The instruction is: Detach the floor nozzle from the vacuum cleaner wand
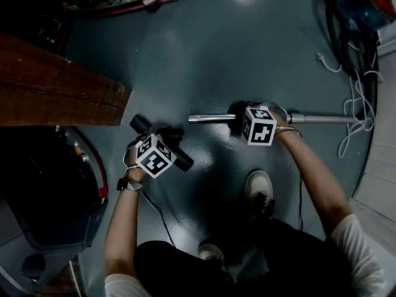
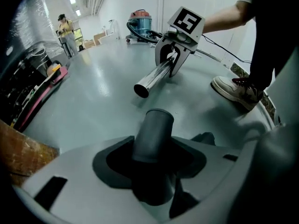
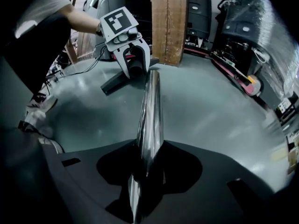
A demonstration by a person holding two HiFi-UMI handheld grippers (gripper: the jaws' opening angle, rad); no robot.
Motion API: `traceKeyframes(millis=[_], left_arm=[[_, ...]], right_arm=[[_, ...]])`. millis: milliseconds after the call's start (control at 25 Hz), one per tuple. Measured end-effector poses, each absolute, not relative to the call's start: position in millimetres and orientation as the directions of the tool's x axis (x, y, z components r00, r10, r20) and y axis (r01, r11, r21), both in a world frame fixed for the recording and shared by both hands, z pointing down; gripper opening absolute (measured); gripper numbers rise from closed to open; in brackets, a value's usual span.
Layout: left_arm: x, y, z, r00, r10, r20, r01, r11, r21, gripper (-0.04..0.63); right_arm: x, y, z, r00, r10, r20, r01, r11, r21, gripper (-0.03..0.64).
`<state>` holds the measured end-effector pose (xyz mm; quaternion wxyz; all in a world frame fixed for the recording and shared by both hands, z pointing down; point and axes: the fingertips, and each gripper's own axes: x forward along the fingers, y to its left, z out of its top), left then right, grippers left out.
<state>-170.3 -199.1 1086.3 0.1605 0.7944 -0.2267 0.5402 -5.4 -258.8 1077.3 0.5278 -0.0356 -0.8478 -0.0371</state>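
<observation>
The grey-green workshop floor [image 1: 204, 48] carries everything here. The left gripper [image 3: 134, 65] is closed on the dark neck of the floor nozzle [image 2: 152, 134], in the middle of the floor, near the end of a wooden board [image 1: 62, 94]. The right gripper [image 2: 170, 62] clamps the chrome wand [image 3: 150, 111], which runs toward the wall-side edge of the floor. A gap shows between the open end of the wand and the nozzle neck, so I judge the two are already apart. To finish well, keep the wand steady, draw the nozzle straight away along the tube line, then lay it flat. A shoe [image 1: 258, 187] stands near the wand, and a white cable [image 1: 354, 113] lies at its far end, below the vacuum cleaner [image 1: 368, 5]; both could catch.
</observation>
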Motion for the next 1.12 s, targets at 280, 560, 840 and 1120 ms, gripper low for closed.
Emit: traceKeyframes(millis=[280,560,840,1120], left_arm=[[-167.7,-196.3,1099.3,0.322,-0.156,0.934,-0.57,-0.82,0.059,0.207],[-161.4,-198.8,1107.5,0.301,-0.157,0.941,-0.56,-0.827,0.041,0.216],[-160.7,-199.8,1111.2,0.281,-0.149,0.948,-0.547,-0.837,0.031,0.223],[-161.5,-200.9,1109.5,0.31,-0.181,0.933,-0.543,-0.839,0.017,0.304]], right_arm=[[-4.7,-260.7,1089.7,-0.422,-0.011,0.906,0.11,0.992,0.064,0.15],[-4.1,-259.3,1093.2,-0.42,-0.032,0.907,0.145,0.984,0.102,0.158],[-4.9,-266.1,1091.4,-0.462,-0.108,0.88,0.119,0.976,0.182,0.198],[1.9,-269.2,1090.0,-0.439,-0.139,0.888,0.122,0.97,0.212,0.221]])
